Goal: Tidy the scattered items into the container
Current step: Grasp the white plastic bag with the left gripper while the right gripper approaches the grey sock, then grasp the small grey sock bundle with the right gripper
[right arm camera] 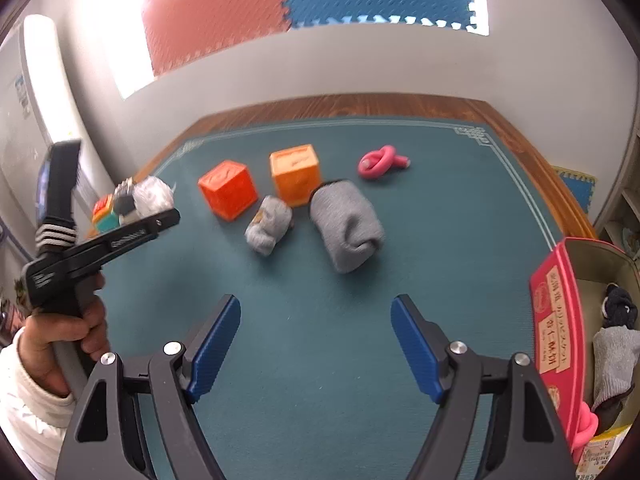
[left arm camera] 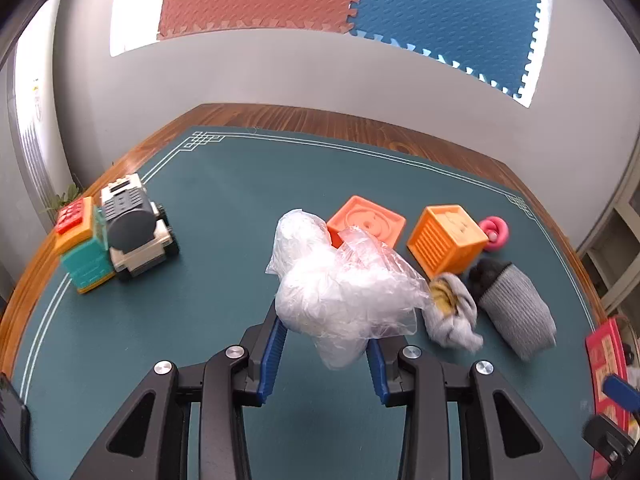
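Note:
My left gripper (left arm camera: 326, 336) is shut on a crumpled clear plastic bag (left arm camera: 340, 288) and holds it above the green mat; the bag also shows in the right wrist view (right arm camera: 152, 196). My right gripper (right arm camera: 316, 332) is open and empty above the mat. Ahead of it lie a large grey sock roll (right arm camera: 346, 228), a small grey sock bundle (right arm camera: 268, 224), two orange cubes (right arm camera: 228, 190) (right arm camera: 296, 174) and a pink knotted ring (right arm camera: 380, 162). The pink container (right arm camera: 560, 320) stands at the right edge and holds rolled socks (right arm camera: 616, 344).
A toy truck (left arm camera: 132, 228) with a teal and orange block (left arm camera: 82, 248) stands at the mat's left. The wooden table edge (left arm camera: 360, 120) runs along the back. The left hand and its gripper handle (right arm camera: 68, 264) occupy the left side of the right wrist view.

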